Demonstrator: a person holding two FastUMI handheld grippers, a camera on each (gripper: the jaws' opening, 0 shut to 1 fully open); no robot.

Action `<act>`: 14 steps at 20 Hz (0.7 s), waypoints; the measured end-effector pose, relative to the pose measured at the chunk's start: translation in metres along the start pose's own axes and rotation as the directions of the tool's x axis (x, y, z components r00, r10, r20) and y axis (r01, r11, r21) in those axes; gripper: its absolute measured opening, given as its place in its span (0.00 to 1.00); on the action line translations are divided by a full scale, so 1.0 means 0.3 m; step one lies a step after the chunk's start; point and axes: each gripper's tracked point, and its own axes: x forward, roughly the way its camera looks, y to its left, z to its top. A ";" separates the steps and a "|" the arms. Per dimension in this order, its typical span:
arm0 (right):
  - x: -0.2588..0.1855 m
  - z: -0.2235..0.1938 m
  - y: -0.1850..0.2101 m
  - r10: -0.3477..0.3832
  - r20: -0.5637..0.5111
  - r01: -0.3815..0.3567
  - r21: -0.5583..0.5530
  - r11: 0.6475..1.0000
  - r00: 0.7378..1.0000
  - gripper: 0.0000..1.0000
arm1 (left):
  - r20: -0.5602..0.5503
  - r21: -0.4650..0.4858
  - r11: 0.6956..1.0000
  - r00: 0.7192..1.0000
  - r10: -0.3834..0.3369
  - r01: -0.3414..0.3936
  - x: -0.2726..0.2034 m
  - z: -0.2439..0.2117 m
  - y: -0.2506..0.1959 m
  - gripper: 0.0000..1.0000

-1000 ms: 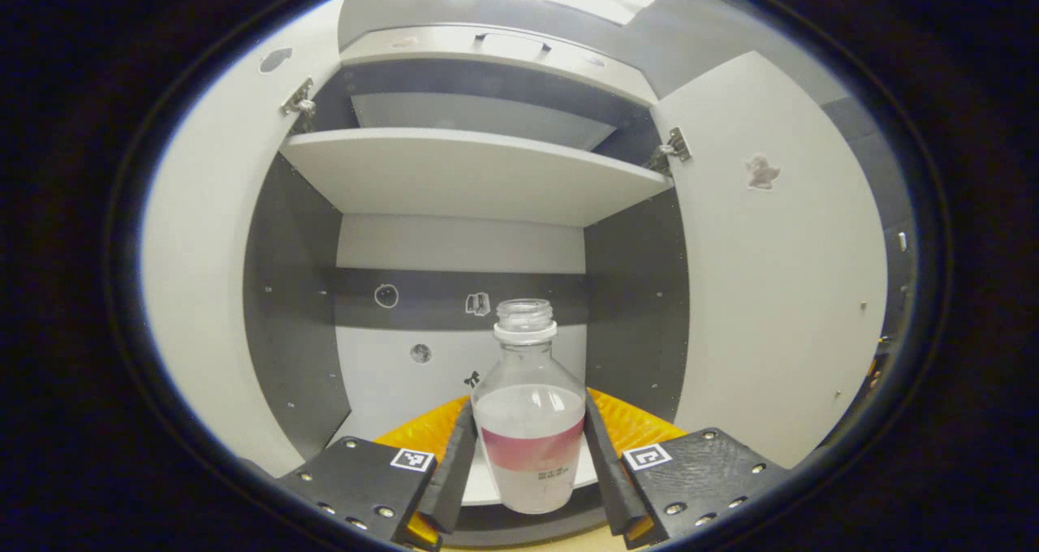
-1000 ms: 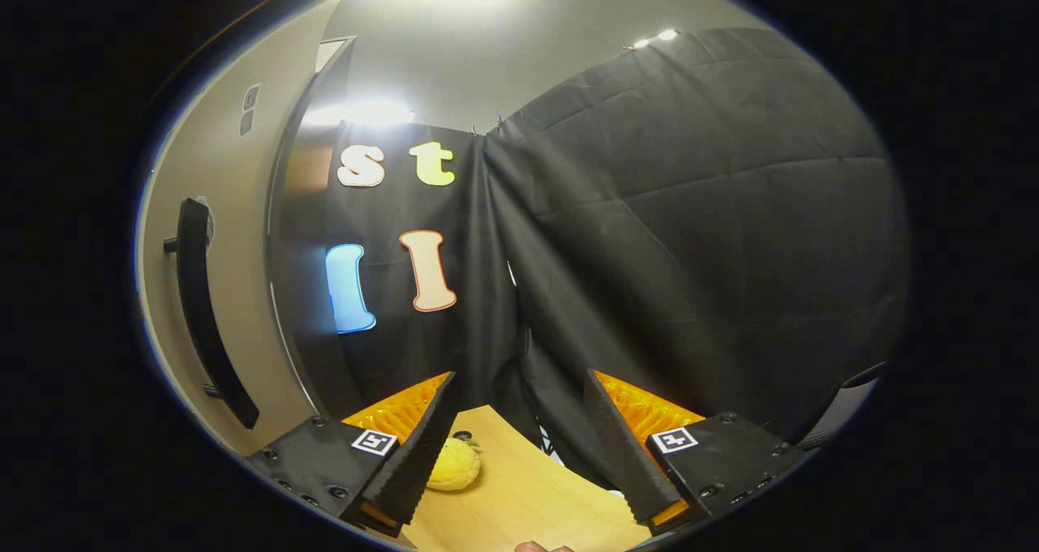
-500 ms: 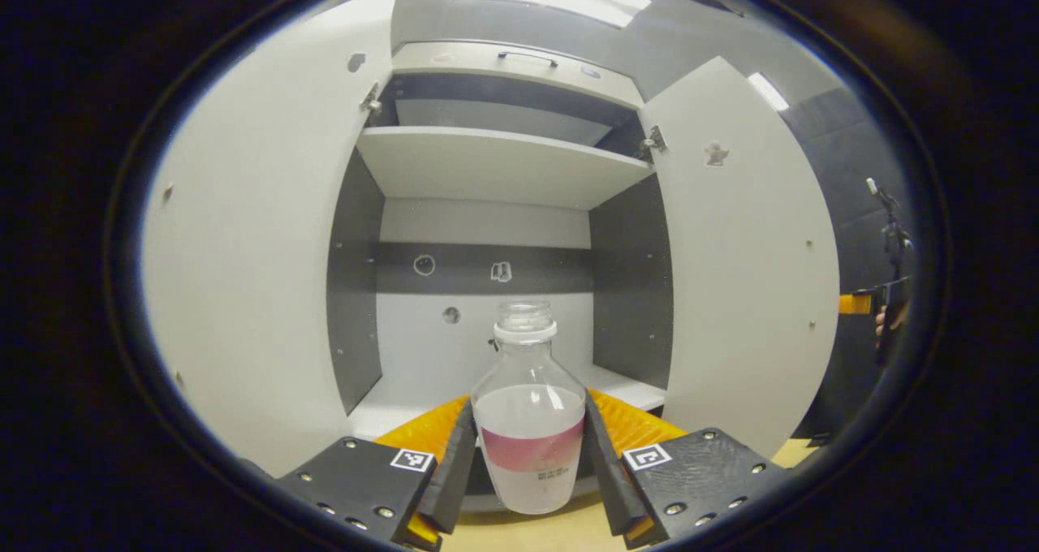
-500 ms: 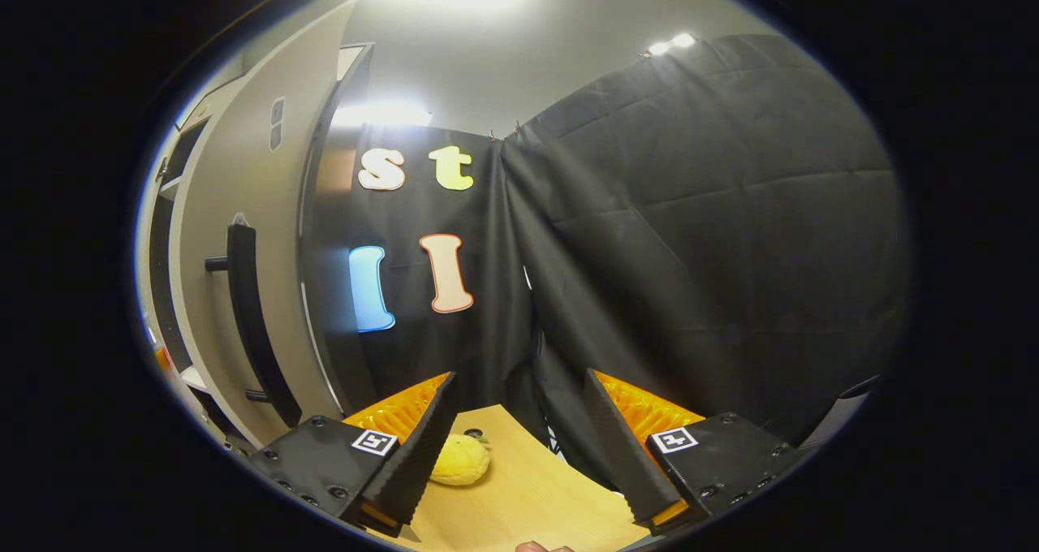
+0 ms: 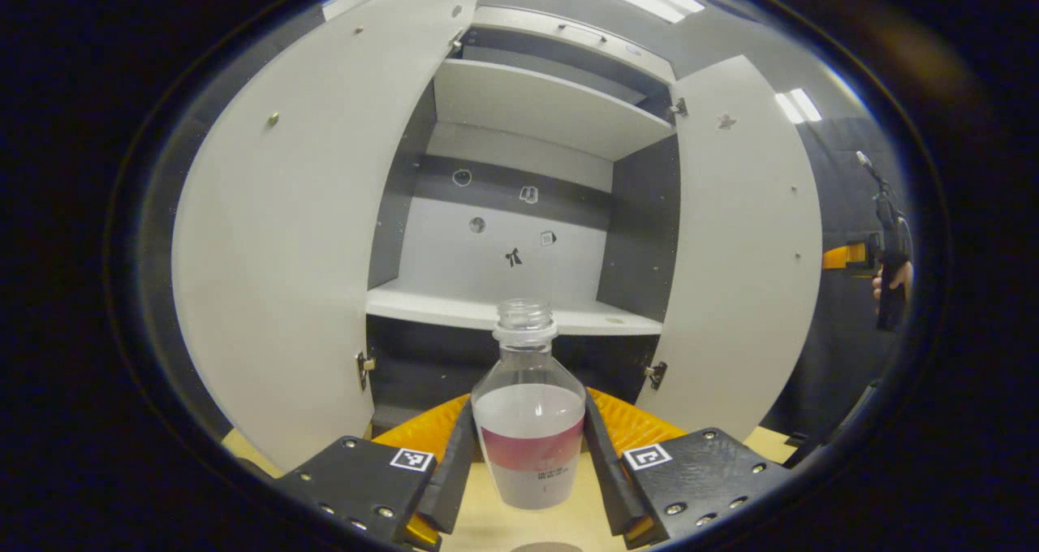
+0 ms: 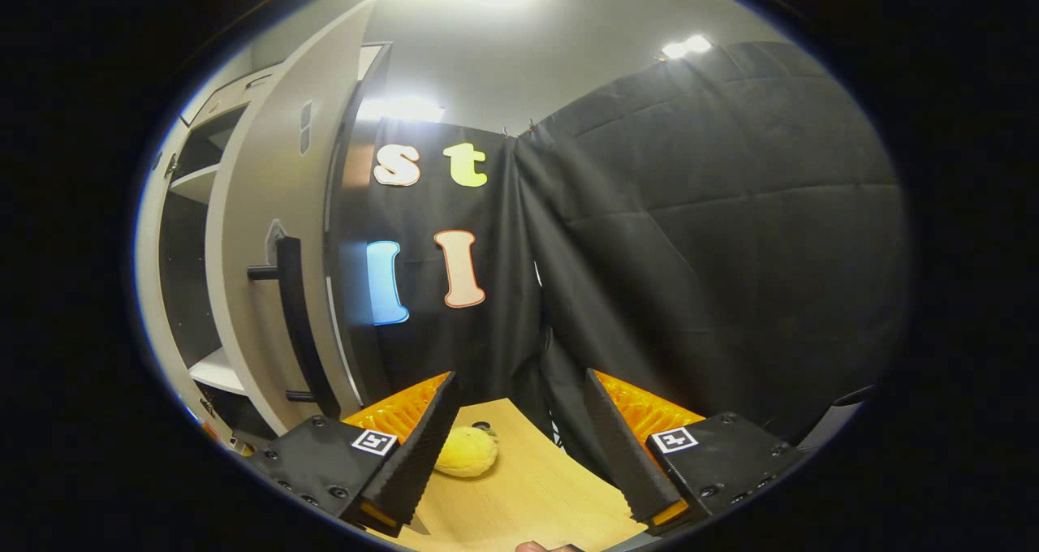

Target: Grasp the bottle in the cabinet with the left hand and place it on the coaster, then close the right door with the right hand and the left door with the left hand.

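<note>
1. since a second ago we have drawn the bottle (image 5: 529, 422) clear of the cabinet (image 5: 519, 211): then it sat within the lower bay with the shelf board close overhead, now the bay floor lies behind and above its neck and the table (image 5: 519, 523) shows beneath it.
2. our left tongs (image 5: 528, 463) pinch the bottle, one finger on each side of its labelled belly; it stands upright, uncapped, partly filled with clear liquid.
3. our right tongs (image 6: 519, 446) are spread and hold nothing, hanging over the table near a yellow fruit (image 6: 465, 453), with the right door (image 6: 268, 260) and its black handle (image 6: 300, 325) to their left. since the earlier frame more of that door and the cabinet's inside has swung into the right gripper view.
4. we judge the step in hand to be carrying the bottle down to the coaster. a dark rounded edge at the very bottom of the left gripper view may be it, though we cannot tell.
5. to do it well, we keep the bottle level, since the open mouth would spill on a tilt, and lower it straight until its base sits flat before loosening the grip.
6. both doors stand wide open, the left door (image 5: 284, 276) too, so closing is not yet begun; the right tongs are well placed to reach the handle.
</note>
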 end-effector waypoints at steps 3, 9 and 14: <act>-0.037 -0.007 -0.001 -0.006 -0.008 0.006 -0.006 1.000 1.000 0.98 | -0.059 -0.028 0.998 0.997 0.056 -0.058 -0.046 -0.163 0.035 0.70; -0.116 -0.012 -0.018 -0.030 -0.035 0.031 0.029 0.999 0.999 0.94 | -0.117 -0.007 0.999 0.992 0.046 -0.048 -0.117 -0.358 0.006 0.70; -0.163 -0.025 -0.001 -0.018 -0.052 0.018 0.008 1.000 0.998 0.94 | -0.139 0.026 1.000 0.990 0.016 -0.012 -0.150 -0.464 -0.042 0.70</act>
